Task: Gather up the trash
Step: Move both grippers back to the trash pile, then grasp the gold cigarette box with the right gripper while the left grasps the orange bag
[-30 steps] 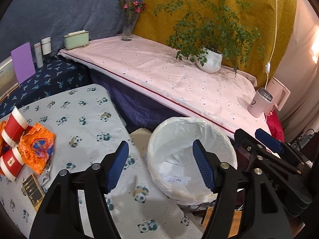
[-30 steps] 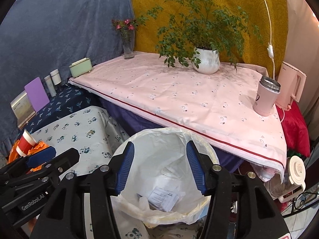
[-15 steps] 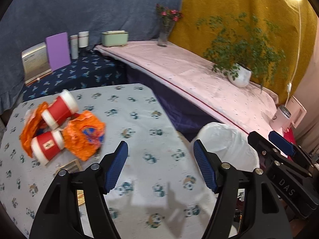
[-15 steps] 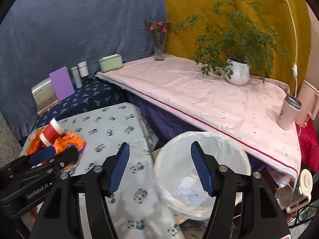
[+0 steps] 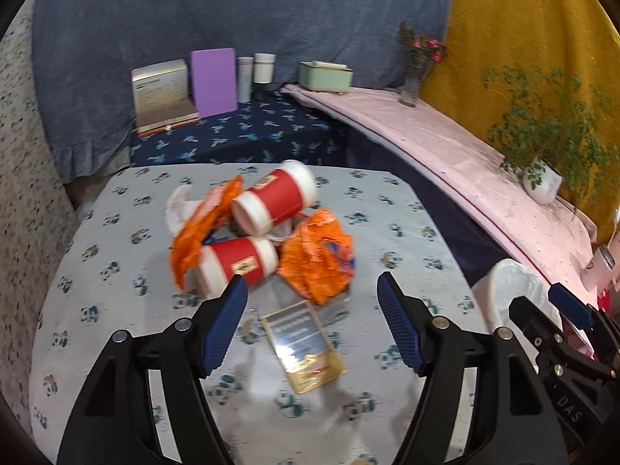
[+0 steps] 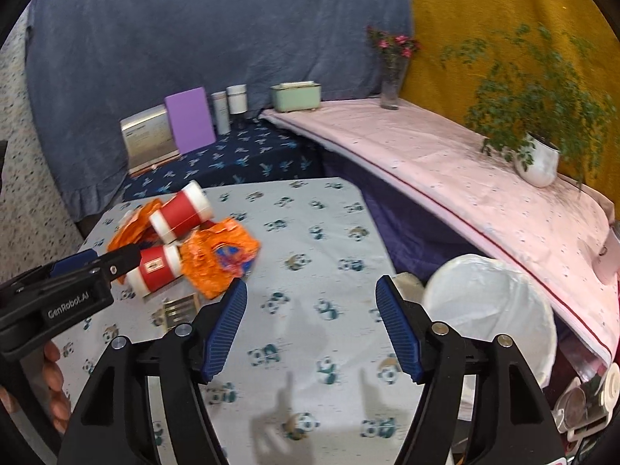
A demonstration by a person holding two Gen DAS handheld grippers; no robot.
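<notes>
**Both grippers empty above the littered panda table**

The left gripper has its blue-padded jaws spread, nothing between them. At its 12 o'clock lies a flat gold cigarette-style box on the panda-print tablecloth. Farther at 12, two red-and-white paper cups lie tipped among crumpled orange plastic wrappers. The right gripper is widening its jaws over bare cloth, holding nothing. The trash pile sits at its 10 o'clock, and the white-lined round bin stands at its 3 o'clock, beside the table
</notes>
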